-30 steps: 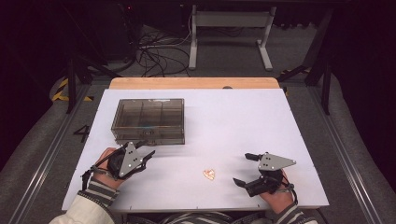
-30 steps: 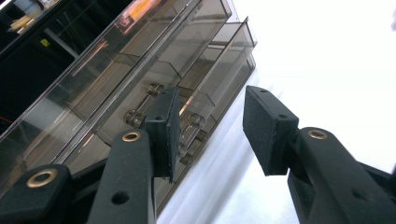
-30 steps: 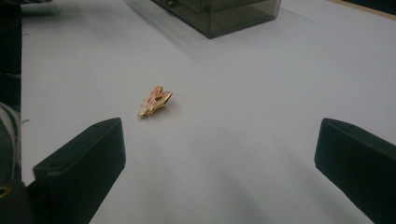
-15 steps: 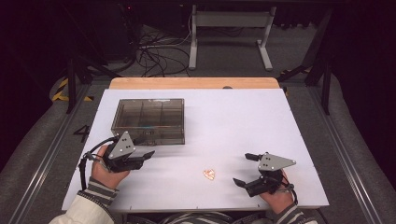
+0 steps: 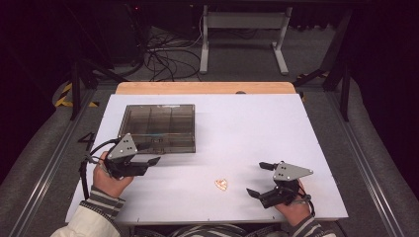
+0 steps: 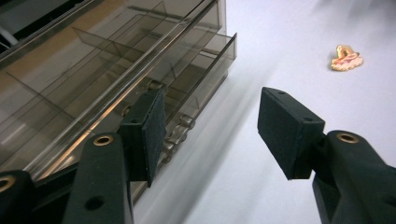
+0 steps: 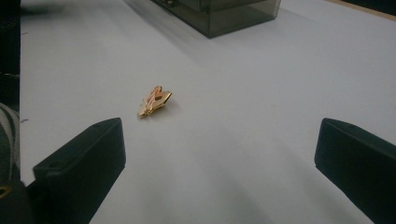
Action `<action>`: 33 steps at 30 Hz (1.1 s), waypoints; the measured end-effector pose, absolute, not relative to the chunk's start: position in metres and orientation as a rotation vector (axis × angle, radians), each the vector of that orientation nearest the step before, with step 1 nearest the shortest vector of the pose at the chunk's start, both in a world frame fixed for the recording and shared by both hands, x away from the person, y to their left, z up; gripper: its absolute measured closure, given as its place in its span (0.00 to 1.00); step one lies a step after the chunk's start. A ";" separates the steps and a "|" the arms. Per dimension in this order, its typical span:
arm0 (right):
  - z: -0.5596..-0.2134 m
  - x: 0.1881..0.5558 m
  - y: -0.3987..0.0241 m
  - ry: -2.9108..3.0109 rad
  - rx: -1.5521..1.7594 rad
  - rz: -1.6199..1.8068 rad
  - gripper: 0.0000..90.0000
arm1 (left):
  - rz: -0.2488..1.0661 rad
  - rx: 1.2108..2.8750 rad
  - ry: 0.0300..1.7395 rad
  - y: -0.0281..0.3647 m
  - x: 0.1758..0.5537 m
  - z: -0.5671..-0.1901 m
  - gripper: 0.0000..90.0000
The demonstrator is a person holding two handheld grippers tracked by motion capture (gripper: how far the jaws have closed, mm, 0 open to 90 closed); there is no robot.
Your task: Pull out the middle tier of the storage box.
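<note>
Organizer box (image 5: 159,127): left tool (image 5: 148,161) backed off its front edge, jaws just widened, empty; right tool (image 5: 257,178) wide.

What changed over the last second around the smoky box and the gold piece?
The left gripper drew back leftward from the box's front edge, its jaws just opening with nothing between them. The right gripper stayed put, jaws wide open. The box and the gold piece kept their places on the white table.

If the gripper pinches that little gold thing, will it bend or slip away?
The gold trinket looks like shiny metal, so probably stiff, not floppy. It lies flat and low on the white table, so it may skid when nudged. Being tiny, it is likely light.
</note>
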State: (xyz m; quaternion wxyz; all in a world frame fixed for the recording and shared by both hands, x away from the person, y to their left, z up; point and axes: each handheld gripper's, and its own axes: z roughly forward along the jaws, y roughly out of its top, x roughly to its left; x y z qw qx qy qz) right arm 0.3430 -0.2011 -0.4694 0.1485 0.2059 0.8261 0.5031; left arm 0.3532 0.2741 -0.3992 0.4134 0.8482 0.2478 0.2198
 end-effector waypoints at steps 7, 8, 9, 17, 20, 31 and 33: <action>-0.470 0.343 -0.201 2.375 0.591 1.446 0.03 | 0.552 2.213 0.617 0.277 0.361 -0.396 0.50; -0.470 0.343 -0.201 2.376 0.591 1.447 0.03 | 0.552 2.221 0.613 0.278 0.362 -0.396 0.51; -0.470 0.343 -0.201 2.376 0.591 1.447 0.03 | 0.545 2.219 0.618 0.278 0.363 -0.396 0.51; -0.470 0.343 -0.200 2.377 0.594 1.446 0.03 | 0.535 2.244 0.621 0.283 0.372 -0.398 0.51; -0.470 0.343 -0.200 2.378 0.593 1.445 0.03 | 0.521 2.249 0.620 0.285 0.374 -0.400 0.51; -0.470 0.343 -0.200 2.380 0.588 1.441 0.03 | 0.503 2.295 0.647 0.286 0.386 -0.411 0.51; -0.470 0.343 -0.200 2.381 0.587 1.440 0.03 | 0.502 2.301 0.648 0.286 0.388 -0.412 0.51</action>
